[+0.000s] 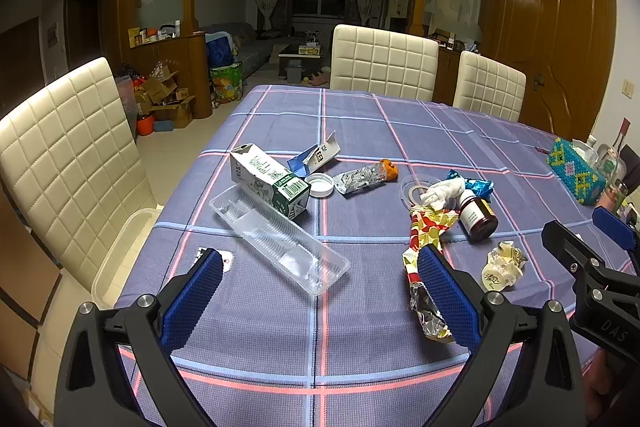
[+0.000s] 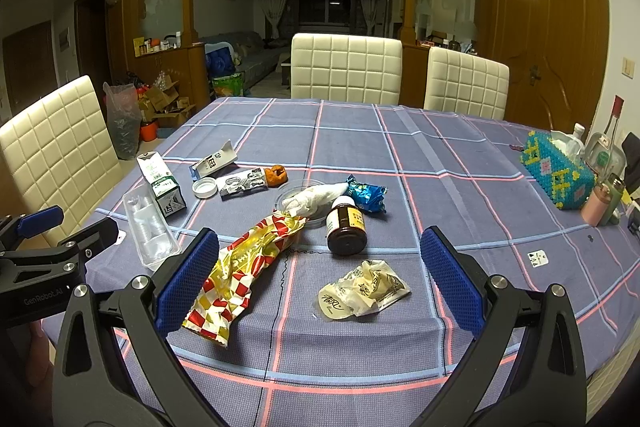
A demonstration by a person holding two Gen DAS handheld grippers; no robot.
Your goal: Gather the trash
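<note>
Trash lies scattered on the checked blue tablecloth [image 1: 360, 131]. A clear plastic tray [image 1: 278, 239] lies ahead of my left gripper [image 1: 320, 273], which is open and empty. Beside the tray is a green-white carton [image 1: 270, 183], then a white lid [image 1: 320, 185]. My right gripper [image 2: 320, 267] is open above the table's near edge. Between its fingers lie a red-yellow wrapper [image 2: 240, 267] at the left and a crumpled cream wrapper [image 2: 362, 289]. A brown bottle [image 2: 346, 227], a white tissue [image 2: 312, 199] and a blue foil wrapper [image 2: 366, 197] lie farther on.
A beaded tissue box [image 2: 556, 175] and bottles [image 2: 602, 201] crowd the table's right edge. White padded chairs [image 1: 68, 155] stand at the left and far sides. A white bin [image 1: 120, 251] stands on the floor at the table's left. A silver wrapper [image 1: 360, 179] lies mid-table.
</note>
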